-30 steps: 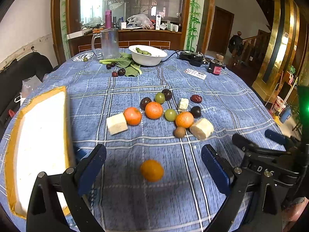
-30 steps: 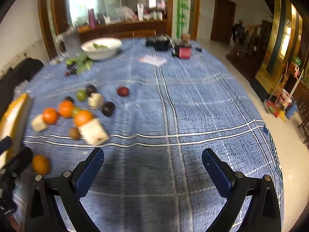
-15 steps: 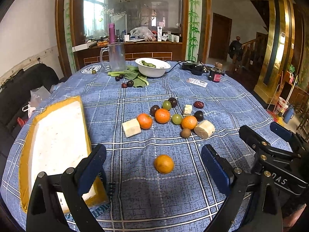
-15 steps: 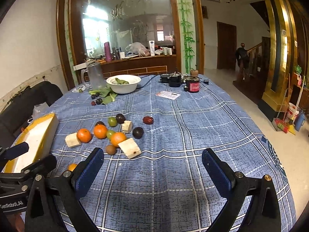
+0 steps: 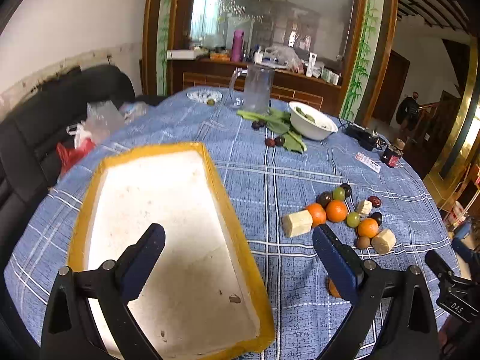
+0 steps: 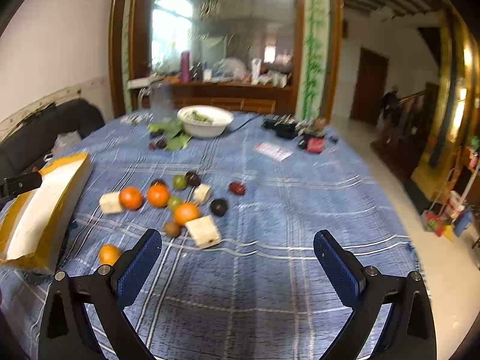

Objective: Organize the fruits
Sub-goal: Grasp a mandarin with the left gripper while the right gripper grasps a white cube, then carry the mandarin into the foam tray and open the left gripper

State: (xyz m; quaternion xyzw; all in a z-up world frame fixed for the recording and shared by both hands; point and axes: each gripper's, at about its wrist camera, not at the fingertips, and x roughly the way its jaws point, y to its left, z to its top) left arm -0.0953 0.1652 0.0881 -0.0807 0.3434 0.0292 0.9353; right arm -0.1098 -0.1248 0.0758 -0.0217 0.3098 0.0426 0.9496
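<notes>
A cluster of fruit lies on the blue plaid tablecloth: oranges (image 6: pixel 157 195), green and dark round fruits, a kiwi (image 6: pixel 172 228) and pale cut chunks (image 6: pixel 203 230). One orange (image 6: pixel 108 253) lies apart, nearer me; in the left wrist view it (image 5: pixel 332 288) is mostly hidden behind the right finger. An empty yellow-rimmed white foam tray (image 5: pixel 231 213) lies at the table's left. My left gripper (image 5: pixel 238 258) is open and empty above the tray's right rim. My right gripper (image 6: pixel 237 265) is open and empty over bare cloth right of the fruit.
A white bowl (image 6: pixel 205 121), a glass pitcher (image 5: pixel 255 90), leafy greens with dark fruits (image 5: pixel 285 133), black gadgets and a small jar (image 5: pixel 391 154) stand at the table's far side. A black sofa with bags (image 5: pixel 81 132) is at the left. The table edge drops off at the right.
The left gripper has swung left, so the tray now fills its view and the lone orange slips behind its right finger. The right gripper's view has shifted and the fruit looks closer.
</notes>
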